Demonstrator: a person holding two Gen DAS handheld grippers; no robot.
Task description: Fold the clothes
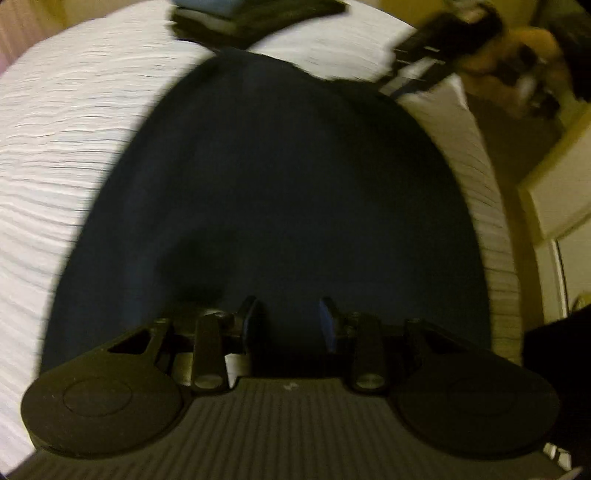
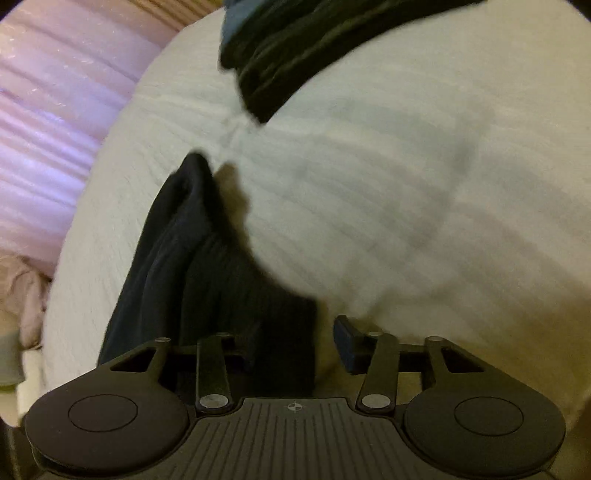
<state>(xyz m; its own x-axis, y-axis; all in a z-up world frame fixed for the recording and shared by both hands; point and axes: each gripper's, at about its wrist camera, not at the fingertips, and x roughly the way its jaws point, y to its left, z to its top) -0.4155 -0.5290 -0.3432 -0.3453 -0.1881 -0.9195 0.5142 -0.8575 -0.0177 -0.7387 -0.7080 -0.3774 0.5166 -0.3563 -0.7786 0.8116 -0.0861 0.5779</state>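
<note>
A dark navy garment [image 1: 280,192] lies spread on the white ribbed bedcover [image 1: 74,140]. My left gripper [image 1: 290,321] is open just above the garment's near edge, with nothing between its blue pads. In the left wrist view my right gripper [image 1: 436,48] shows blurred at the garment's far right corner. In the right wrist view my right gripper [image 2: 299,343] is open. A bunched fold of the navy garment [image 2: 192,251] lies between the fingers against the left one. The right fingertip [image 2: 345,341] is clear of the cloth.
A stack of folded dark clothes [image 2: 295,48] with a blue piece on top sits at the far side of the bed, also in the left wrist view [image 1: 251,18]. A pink ruffled cover [image 2: 48,122] lies left. A cream cabinet [image 1: 561,192] stands right of the bed.
</note>
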